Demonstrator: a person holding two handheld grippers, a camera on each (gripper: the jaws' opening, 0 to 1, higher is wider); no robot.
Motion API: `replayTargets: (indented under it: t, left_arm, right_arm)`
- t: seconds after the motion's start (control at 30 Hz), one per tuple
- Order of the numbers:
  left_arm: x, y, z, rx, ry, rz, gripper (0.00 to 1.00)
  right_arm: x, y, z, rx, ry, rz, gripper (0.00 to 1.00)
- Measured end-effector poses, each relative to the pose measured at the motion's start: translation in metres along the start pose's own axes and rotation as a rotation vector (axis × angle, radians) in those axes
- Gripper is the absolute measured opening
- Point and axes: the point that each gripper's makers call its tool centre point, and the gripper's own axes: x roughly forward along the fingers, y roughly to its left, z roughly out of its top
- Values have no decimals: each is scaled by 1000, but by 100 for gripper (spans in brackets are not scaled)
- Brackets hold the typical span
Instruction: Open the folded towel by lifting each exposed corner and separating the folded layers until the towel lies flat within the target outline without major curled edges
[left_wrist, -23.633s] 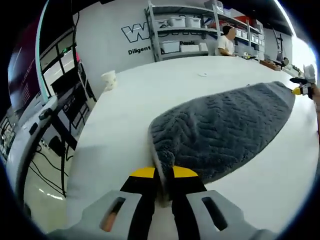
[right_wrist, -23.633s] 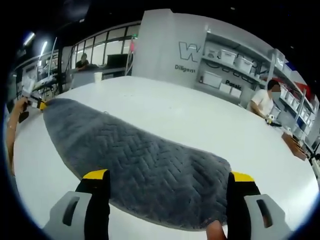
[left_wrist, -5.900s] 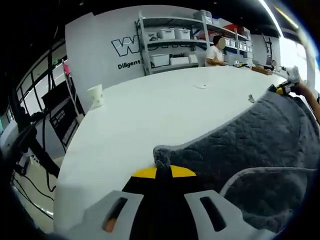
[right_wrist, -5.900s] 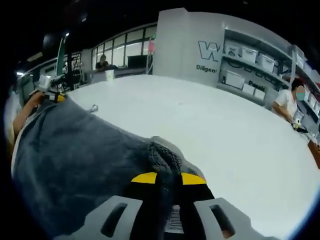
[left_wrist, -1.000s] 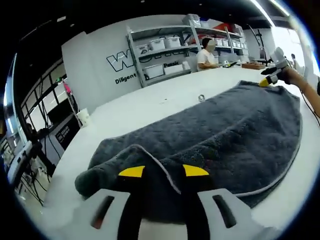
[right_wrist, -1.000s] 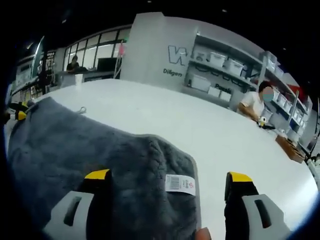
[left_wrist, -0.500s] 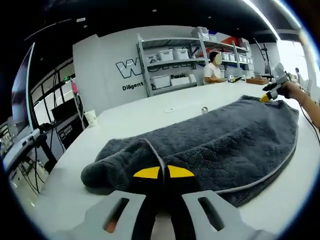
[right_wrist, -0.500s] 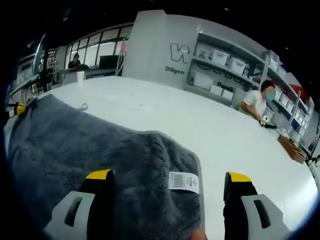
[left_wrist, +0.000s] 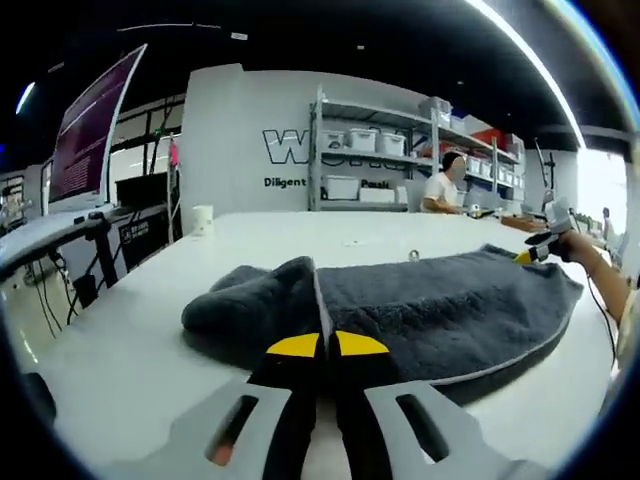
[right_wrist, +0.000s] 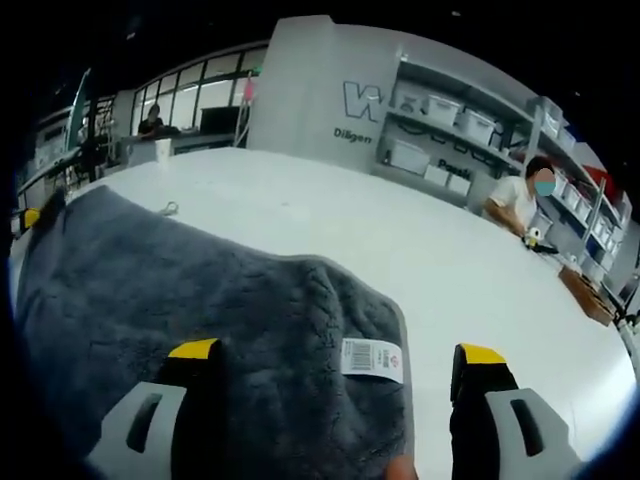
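Grey, deep-piled and edged with a paler binding, the towel (left_wrist: 430, 300) lies spread across the white table (left_wrist: 120, 360) in the left gripper view. Its near end is bunched into a rounded hump (left_wrist: 250, 305) just beyond the left gripper (left_wrist: 327, 345). We find that gripper's jaws pressed together with their yellow tips side by side; a raised ridge of the towel's edge runs straight down to them, and we judge the jaws to be pinching that edge. At the far end of the towel we note the right gripper (left_wrist: 535, 250), held in a person's hand (left_wrist: 578, 245), level with the towel's far corner.

In the right gripper view the towel (right_wrist: 150, 300) covers the near-left part of the table (right_wrist: 480, 290). Its rounded corner lies between the right gripper's (right_wrist: 335, 360) jaws, which stand wide apart and hold nothing. A white care label (right_wrist: 371, 359) sits on the towel near that corner. A small loop (right_wrist: 168, 209) rests at the towel's far edge.

We record in the surroundings a white cup (left_wrist: 203, 219) on the table, grey shelving with white bins (left_wrist: 360, 165) against the wall, and a seated person in a white shirt (right_wrist: 518, 205) at the far side.
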Motion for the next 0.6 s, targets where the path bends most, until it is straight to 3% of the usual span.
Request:
replayTargets:
  t: [0.47,0.6]
  left_arm:
    - [-33,19,-18,-105,2,78,6]
    - [-37,21,-25,-109,27,88,6]
  right_arm:
    - [0,5,-5,-13,16,7,94]
    - [1,8,-6,-21,23,10,92]
